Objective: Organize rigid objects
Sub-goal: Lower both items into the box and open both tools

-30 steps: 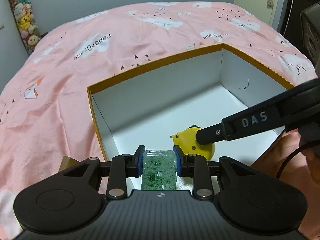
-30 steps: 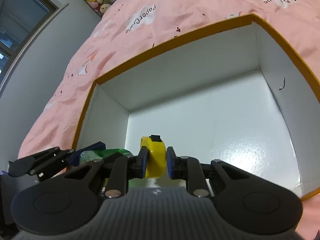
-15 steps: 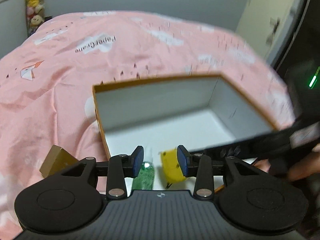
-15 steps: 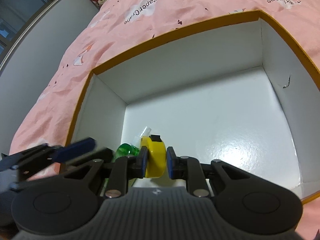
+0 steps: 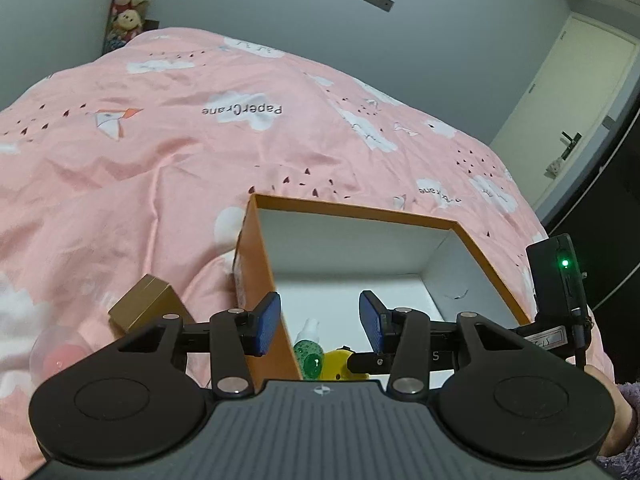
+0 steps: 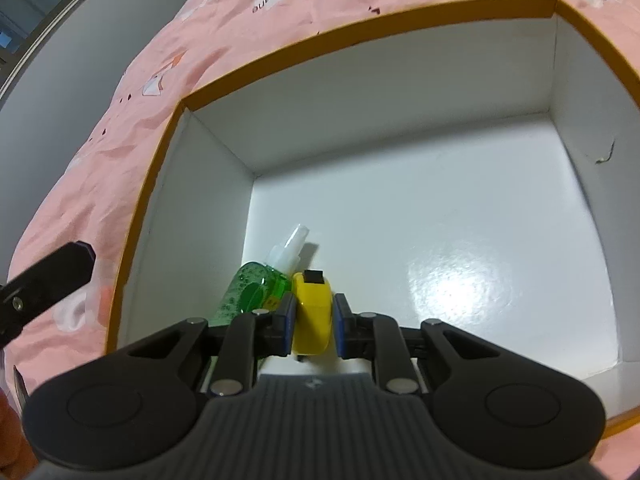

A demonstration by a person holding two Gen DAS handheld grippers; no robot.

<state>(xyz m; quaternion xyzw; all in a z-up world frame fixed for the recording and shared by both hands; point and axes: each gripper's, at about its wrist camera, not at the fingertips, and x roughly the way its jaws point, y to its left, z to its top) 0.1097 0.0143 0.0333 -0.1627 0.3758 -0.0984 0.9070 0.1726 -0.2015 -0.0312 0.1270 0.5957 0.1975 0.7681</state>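
An orange box with a white inside sits on the pink bed. A green gel bottle with a white cap lies on the box floor near its left wall. My right gripper is shut on a yellow tape measure, low inside the box right beside the bottle. My left gripper is open and empty, raised above the box's left wall.
A gold-brown small box and a clear ball with a pink inside lie on the pink bedspread left of the box. A door stands at the far right.
My left gripper let go of the green bottle, which now lies in the box, and pulled up and back to the left. My right gripper still holds the tape measure, a little lower.
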